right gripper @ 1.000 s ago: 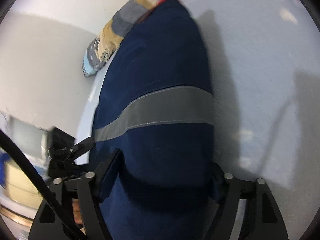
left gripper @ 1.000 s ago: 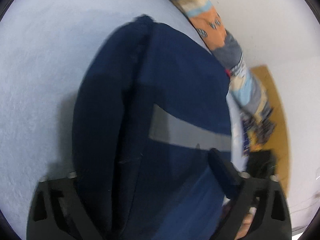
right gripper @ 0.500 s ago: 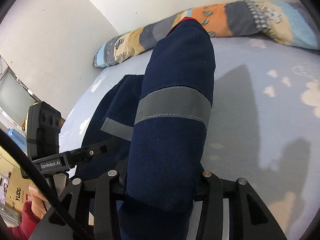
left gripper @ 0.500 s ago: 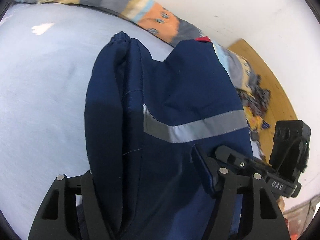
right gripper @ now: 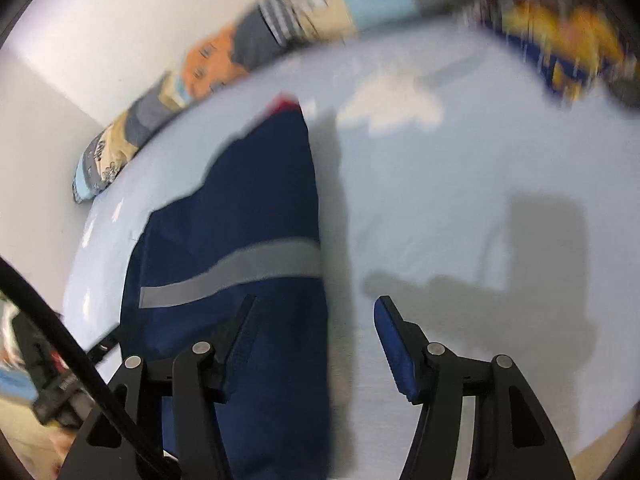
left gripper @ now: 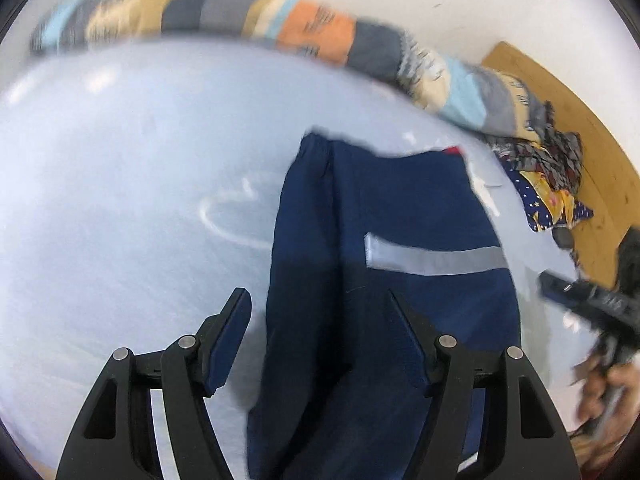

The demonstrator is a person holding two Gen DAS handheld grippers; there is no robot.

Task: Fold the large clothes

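While both cameras look steeply down on the bed, each view is smeared at its edges.

Left wrist view
- Navy garment (left gripper: 384,280): lies folded lengthwise on the pale blue sheet (left gripper: 120,200), a grey reflective stripe (left gripper: 436,256) across its right half, a red scrap at its far corner.
- Left gripper (left gripper: 320,312): jaws stand apart; the left pad hangs over bare sheet clear of the cloth, the right pad sits over the garment's middle. Nothing is pinched; the cloth passes beneath and partly between the fingers.
- Patchwork blanket (left gripper: 320,36): rolled along the far edge of the bed against the white wall.
- Patterned fabric pile (left gripper: 552,184): at the right, beside a wooden board (left gripper: 592,152).
- Right gripper (left gripper: 592,304): a dark blurred shape at the right edge with a hand (left gripper: 608,392) below it; probably clear of the garment, though blur hides the tips.

Right wrist view
- Navy garment (right gripper: 240,208): fills the left-centre, stripe (right gripper: 240,268) crossing it, its right fold edge running up the sheet (right gripper: 460,200).
- Right gripper (right gripper: 316,320): jaws are opening; the left finger overlaps the garment, the right pad is over bare sheet, and the fold edge lies between them ungripped.
- Black cable (right gripper: 60,320): crosses the lower left corner.
- Blanket (right gripper: 224,56): along the far bed edge.
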